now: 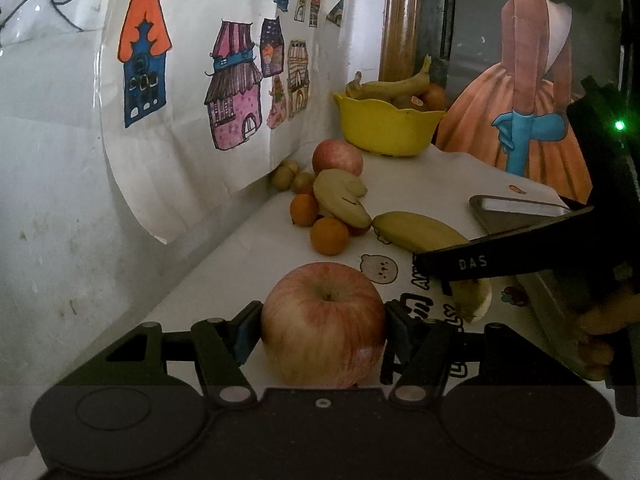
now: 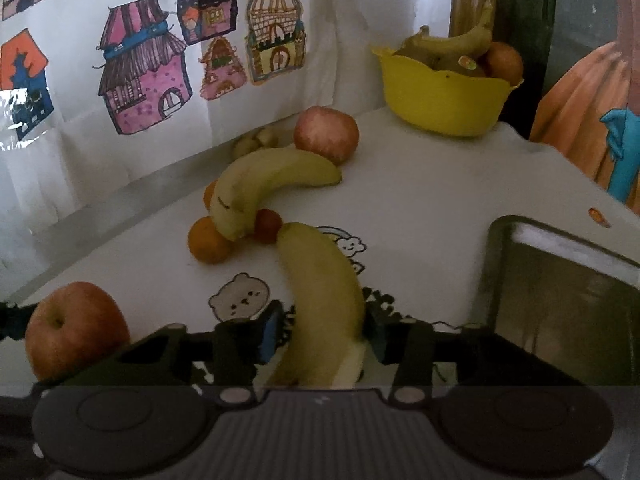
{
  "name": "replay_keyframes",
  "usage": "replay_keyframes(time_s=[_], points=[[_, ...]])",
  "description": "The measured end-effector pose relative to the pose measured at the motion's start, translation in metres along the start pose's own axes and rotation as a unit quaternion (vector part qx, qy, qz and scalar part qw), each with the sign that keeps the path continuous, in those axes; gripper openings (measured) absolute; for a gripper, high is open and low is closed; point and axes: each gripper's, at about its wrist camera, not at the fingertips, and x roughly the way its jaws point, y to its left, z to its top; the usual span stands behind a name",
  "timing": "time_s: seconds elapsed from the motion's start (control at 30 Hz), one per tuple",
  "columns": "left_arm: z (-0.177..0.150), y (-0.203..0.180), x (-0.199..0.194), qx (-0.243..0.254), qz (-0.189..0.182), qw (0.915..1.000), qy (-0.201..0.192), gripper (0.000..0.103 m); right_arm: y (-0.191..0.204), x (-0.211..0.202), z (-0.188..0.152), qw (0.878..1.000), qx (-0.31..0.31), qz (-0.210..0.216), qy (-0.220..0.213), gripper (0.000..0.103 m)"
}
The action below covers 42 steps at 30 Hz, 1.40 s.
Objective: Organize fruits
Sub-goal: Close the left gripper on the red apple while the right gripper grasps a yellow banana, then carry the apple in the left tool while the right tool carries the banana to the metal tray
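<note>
My left gripper grips the firm apple across its middle; right gripper jaws straddle the soft banana, grip uncertain, so squeeze gently.

Red-yellow apple, stem up, resting on the white tabletop. Yellow banana lying lengthwise just beside it. Farther back: a second banana arched over small oranges, then another apple. Yellow bowl at the rear corner, holding more fruit.
</note>
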Motion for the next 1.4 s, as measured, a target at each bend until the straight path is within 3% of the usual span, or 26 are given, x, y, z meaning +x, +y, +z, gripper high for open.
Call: replay_keyframes(time_s=[0.43,0.7,0.9,1.1,1.4], points=[[0.001,-0.014,-0.004,0.002,-0.004,0.9999,0.013,0.066,-0.001,-0.022,-0.016,0.999,0.0,0.028,-0.022,0.042],[0.01,-0.039,-0.017,0.007,-0.017,0.9998,-0.008,0.066,-0.022,-0.059,-0.027,0.998,0.022,0.045,-0.045,0.042],[0.033,-0.071,-0.011,0.008,-0.048,0.9984,-0.029,0.066,-0.06,-0.091,-0.034,0.996,0.047,0.037,-0.059,0.042],[0.065,-0.099,0.022,-0.012,-0.076,0.9963,-0.037,0.066,-0.112,-0.111,-0.033,0.995,0.07,-0.003,-0.076,0.042],[0.094,-0.149,0.091,-0.013,-0.103,0.9938,-0.04,0.066,-0.191,-0.091,-0.027,0.989,0.116,-0.058,-0.077,0.042]])
